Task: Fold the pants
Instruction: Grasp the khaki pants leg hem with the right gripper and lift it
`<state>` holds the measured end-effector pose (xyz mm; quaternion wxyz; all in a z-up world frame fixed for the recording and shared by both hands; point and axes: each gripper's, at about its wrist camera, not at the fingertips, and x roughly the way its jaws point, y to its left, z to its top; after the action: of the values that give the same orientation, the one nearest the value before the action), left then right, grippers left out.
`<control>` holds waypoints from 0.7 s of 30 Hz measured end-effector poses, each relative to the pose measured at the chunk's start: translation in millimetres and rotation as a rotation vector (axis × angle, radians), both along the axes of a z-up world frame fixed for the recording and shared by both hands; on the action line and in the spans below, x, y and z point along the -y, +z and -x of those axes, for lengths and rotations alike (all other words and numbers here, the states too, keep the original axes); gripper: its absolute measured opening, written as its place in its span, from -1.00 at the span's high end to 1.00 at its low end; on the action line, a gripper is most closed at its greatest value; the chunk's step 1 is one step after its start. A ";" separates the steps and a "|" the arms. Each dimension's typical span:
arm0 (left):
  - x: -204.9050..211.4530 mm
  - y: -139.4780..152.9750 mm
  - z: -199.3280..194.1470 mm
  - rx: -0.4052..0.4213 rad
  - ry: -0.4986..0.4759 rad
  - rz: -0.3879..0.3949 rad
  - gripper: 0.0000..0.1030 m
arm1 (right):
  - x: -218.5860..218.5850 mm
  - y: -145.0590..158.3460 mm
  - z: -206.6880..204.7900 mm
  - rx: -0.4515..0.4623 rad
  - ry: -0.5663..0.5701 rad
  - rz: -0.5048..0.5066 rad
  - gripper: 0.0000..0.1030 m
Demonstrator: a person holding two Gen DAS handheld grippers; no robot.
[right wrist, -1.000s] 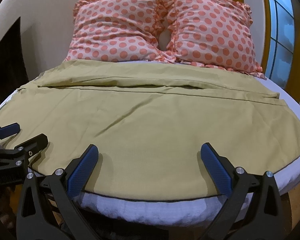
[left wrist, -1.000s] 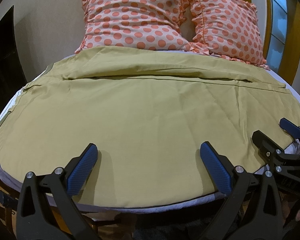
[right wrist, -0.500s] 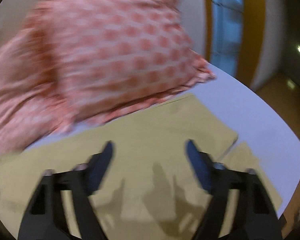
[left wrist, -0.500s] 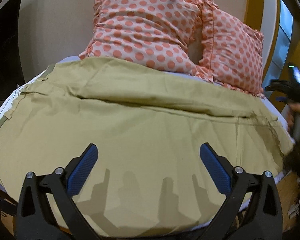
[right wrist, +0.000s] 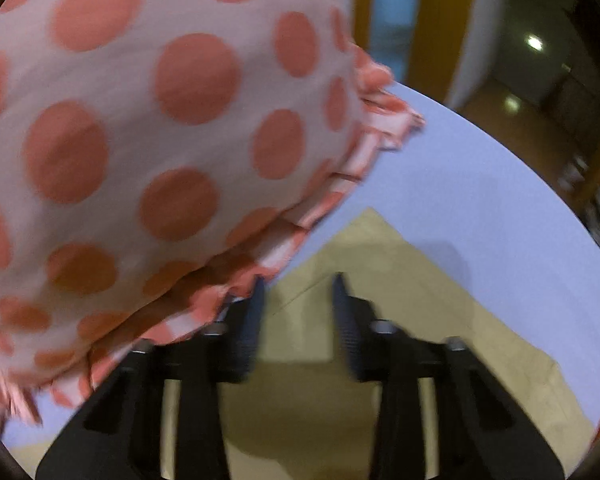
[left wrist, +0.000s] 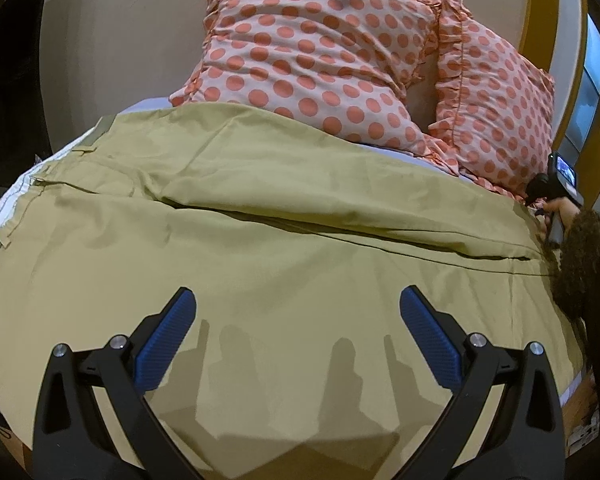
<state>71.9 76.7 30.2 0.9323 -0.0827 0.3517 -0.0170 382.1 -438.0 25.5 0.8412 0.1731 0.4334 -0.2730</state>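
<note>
Olive-tan pants [left wrist: 300, 240] lie spread flat across the bed, waistband at the left, leg ends at the right. My left gripper [left wrist: 296, 320] is open and empty, hovering over the near leg. My right gripper [right wrist: 298, 304] is over the far corner of a leg end [right wrist: 372, 264], jaws partly closed with a narrow gap, holding nothing; it is close to the pillow. The right gripper's body shows at the right edge of the left wrist view [left wrist: 560, 184].
Two pink pillows with orange dots [left wrist: 340, 60] stand at the head of the bed; one fills the right wrist view [right wrist: 140, 140]. A pale sheet [right wrist: 480, 184] covers the mattress. A window with a yellow frame [left wrist: 540, 32] is at the right.
My right gripper has moved far to the right end of the pants, close under the pillow, and its jaws have narrowed. My left gripper has moved forward over the pants.
</note>
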 end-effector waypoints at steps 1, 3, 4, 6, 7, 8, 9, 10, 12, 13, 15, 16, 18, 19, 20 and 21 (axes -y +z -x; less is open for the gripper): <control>-0.1 -0.4 0.6 0.001 0.000 0.004 -0.96 | 2.9 -1.8 6.3 0.028 0.026 -0.017 0.85; -0.9 -0.1 2.7 0.007 0.000 0.012 -0.96 | 15.2 -5.6 19.9 0.095 0.053 -0.085 0.92; -1.7 0.6 4.2 0.008 -0.001 0.020 -0.96 | 22.7 -7.9 29.3 0.132 0.057 -0.136 0.94; -3.8 3.7 10.5 0.017 -0.003 0.036 -0.96 | 41.0 -10.5 55.4 0.228 0.044 -0.286 0.95; -5.5 6.3 14.7 0.026 0.000 0.039 -0.96 | 46.3 -7.0 64.8 0.281 0.047 -0.337 0.95; -7.7 9.5 20.0 0.038 0.003 0.039 -0.96 | 49.8 -0.8 81.1 0.334 0.061 -0.368 0.95; -9.5 11.9 23.4 0.048 0.007 0.038 -0.96 | 51.1 10.8 104.3 0.404 0.087 -0.392 0.95; -13.1 15.4 30.2 0.066 0.013 0.036 -0.96 | 51.7 20.5 128.4 0.458 0.112 -0.409 0.95; -18.9 19.4 38.8 0.086 0.023 0.038 -0.96 | 47.3 37.7 192.6 0.560 0.158 -0.457 0.95; -24.1 22.4 43.8 0.098 0.031 0.046 -0.96 | 44.4 41.7 228.8 0.595 0.173 -0.477 0.95; -32.6 28.4 49.3 0.119 0.044 0.068 -0.96 | 30.8 44.8 280.8 0.600 0.183 -0.493 0.95; -35.8 32.2 50.4 0.130 0.047 0.080 -0.96 | 30.3 43.2 295.8 0.586 0.176 -0.507 0.95; -45.2 41.5 50.4 0.167 0.051 0.116 -0.96 | 24.6 24.4 326.9 0.547 0.160 -0.565 0.94; -49.8 45.6 47.7 0.176 0.056 0.132 -0.96 | 23.0 15.1 332.0 0.516 0.156 -0.600 0.93; -54.9 49.9 43.4 0.179 0.060 0.150 -0.96 | 21.4 11.7 336.6 0.494 0.152 -0.620 0.92; -59.0 53.2 38.9 0.178 0.061 0.164 -0.96 | 22.1 5.2 337.7 0.459 0.146 -0.650 0.92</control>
<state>33.0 135.8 83.4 0.9500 -0.1673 0.2624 -0.0247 44.5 -460.0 30.7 0.8349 0.4553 0.3090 -0.0158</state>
